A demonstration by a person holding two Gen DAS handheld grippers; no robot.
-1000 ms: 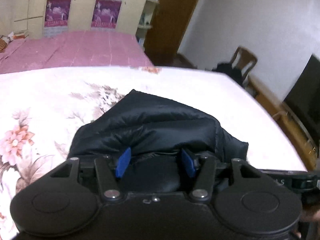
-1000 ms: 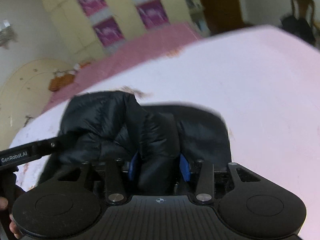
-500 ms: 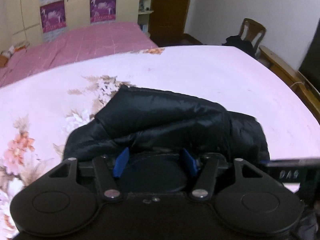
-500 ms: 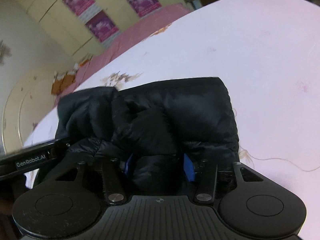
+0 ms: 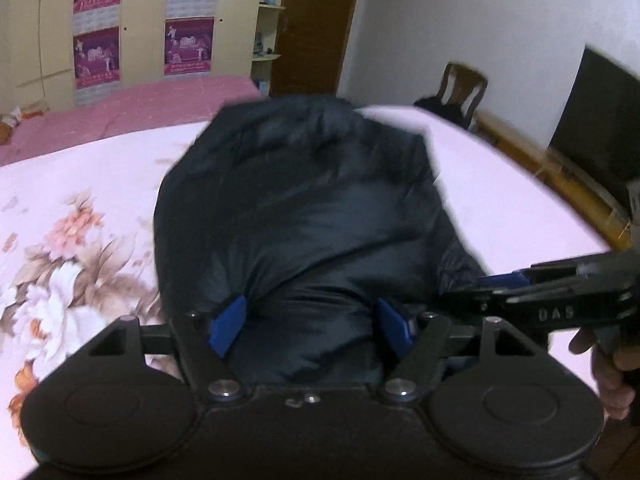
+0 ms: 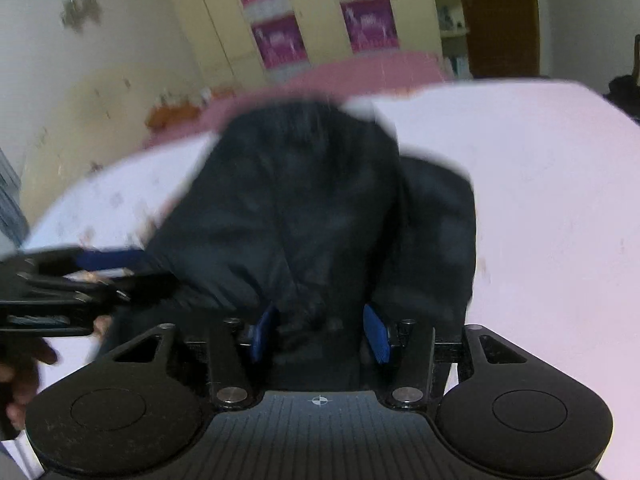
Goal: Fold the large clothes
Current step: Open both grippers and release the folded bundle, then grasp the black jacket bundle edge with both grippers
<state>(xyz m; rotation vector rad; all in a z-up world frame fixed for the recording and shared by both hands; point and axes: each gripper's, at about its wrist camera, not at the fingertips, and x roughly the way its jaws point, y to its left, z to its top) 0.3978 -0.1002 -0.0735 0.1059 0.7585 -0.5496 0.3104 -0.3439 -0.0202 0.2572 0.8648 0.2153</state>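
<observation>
A black puffy jacket hangs bunched in front of me above the pink floral bed. My left gripper is shut on a thick fold of its near edge. My right gripper is shut on another fold of the same jacket. The two grippers are side by side: the right one shows at the right of the left wrist view, the left one at the left of the right wrist view. The jacket's far part is blurred.
A second bed with a pink cover stands beyond. A wooden chair with dark clothing and a low wooden bench are at the right. A yellow wardrobe and brown door line the back wall.
Both grippers have lifted the jacket off the bed; it now hangs up in front of the cameras instead of lying bunched on the sheet. Both grips have held.
</observation>
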